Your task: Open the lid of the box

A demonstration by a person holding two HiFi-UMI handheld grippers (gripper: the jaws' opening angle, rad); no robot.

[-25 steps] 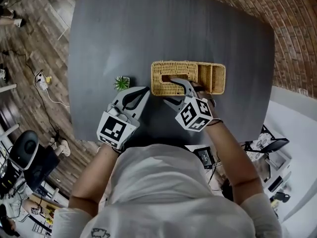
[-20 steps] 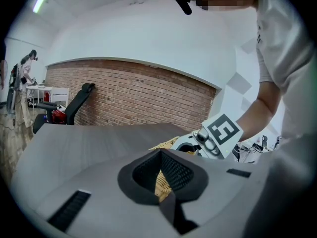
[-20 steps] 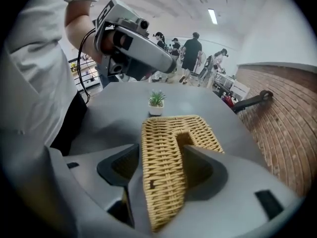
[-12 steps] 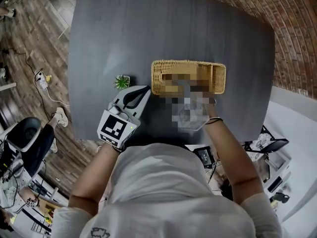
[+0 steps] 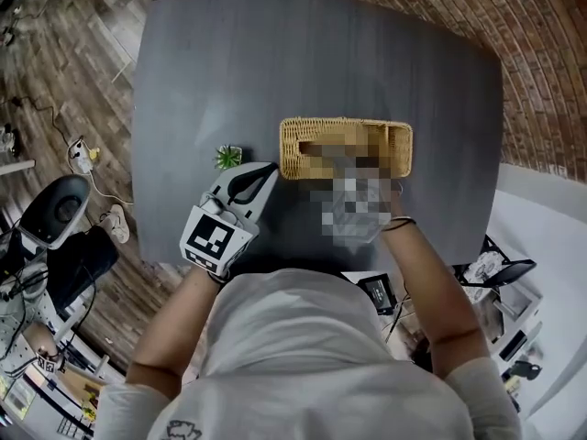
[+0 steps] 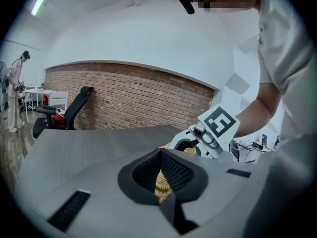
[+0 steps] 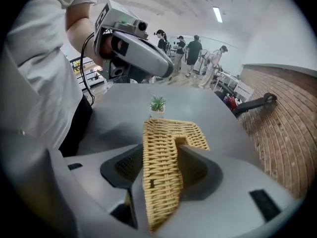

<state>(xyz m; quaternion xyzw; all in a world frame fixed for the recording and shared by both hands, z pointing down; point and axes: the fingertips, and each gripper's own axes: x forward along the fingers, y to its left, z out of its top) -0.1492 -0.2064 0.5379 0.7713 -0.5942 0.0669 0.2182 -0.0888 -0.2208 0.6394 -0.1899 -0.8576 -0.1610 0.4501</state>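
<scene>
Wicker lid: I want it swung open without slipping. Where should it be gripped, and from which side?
Probably its thin near edge, approached from the near side: the wicker lid is flat, and the right gripper has that edge between its closing jaws.

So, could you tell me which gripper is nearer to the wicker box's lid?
Right. The right gripper has the lid between its closing fingers. The left gripper is shut and empty, just off the near left corner of the wicker box, beside the lid rather than on it.
</scene>
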